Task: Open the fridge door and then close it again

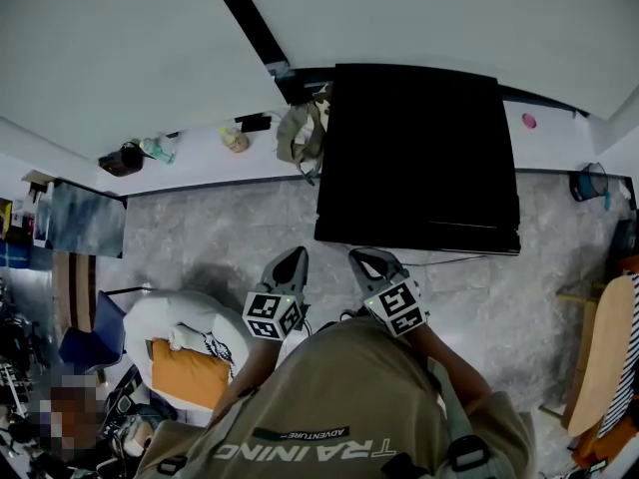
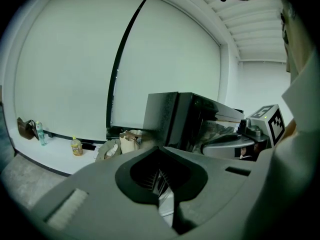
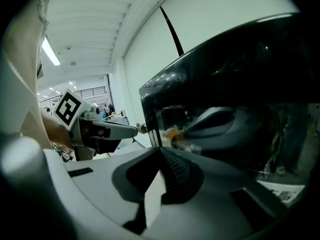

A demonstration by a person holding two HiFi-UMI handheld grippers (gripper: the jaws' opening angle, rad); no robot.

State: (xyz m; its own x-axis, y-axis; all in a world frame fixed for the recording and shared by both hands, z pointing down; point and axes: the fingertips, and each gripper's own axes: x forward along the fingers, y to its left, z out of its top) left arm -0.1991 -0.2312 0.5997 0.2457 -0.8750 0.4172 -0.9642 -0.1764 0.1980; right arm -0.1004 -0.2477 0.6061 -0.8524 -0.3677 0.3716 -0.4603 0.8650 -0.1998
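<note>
In the head view, the black fridge [image 1: 414, 158] is standing against the wall with its door looking shut. The person is holding the left claw [image 1: 297, 257] and the right claw [image 1: 361, 257] side by side just in front of it, touching nothing. So I judge the opening step is not yet begun, and the next move is calling for one claw to reach the door edge or a handle, which I cannot find here. A soft bag [image 1: 300, 133] is slumping just left of the fridge. In the left gripper view, the left claw [image 2: 160, 151] is showing its jaws pressed together and empty, and the bag [image 2: 127, 141] is gaping open with its contents unclear. In the right gripper view, the right claw [image 3: 161, 151] is likewise closed on nothing, facing the glossy fridge front [image 3: 240, 79], which is only mirroring it and not showing what is inside.
</note>
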